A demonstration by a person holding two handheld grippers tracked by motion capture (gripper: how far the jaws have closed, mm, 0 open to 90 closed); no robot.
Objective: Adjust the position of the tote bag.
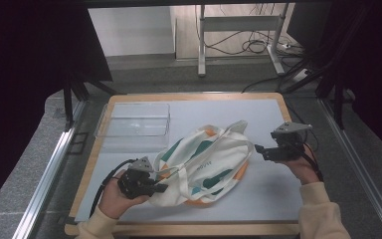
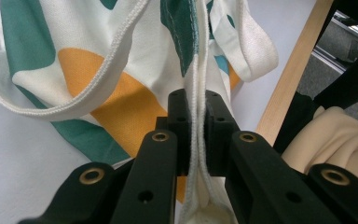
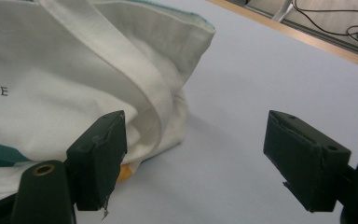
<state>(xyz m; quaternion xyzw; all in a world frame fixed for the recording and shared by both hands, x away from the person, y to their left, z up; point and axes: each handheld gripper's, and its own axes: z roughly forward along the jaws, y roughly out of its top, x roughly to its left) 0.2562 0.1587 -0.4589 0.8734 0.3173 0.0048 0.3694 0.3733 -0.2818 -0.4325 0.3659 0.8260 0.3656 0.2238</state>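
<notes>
**Tote bag pinched at one edge**

While the cream cloth tote bag with green and orange patches (image 1: pixel 206 164) lies crumpled on the pale blue worktop (image 1: pixel 268 189), the left gripper (image 2: pixel 198 122) is clamped tight on its stitched edge. Beside the bag's other end, the right gripper (image 3: pixel 196 158) gapes wide, holding nothing.

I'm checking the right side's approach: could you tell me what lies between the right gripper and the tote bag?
Nothing: in the right gripper view, bare light mat lies between the open right gripper and the tote bag.
</notes>
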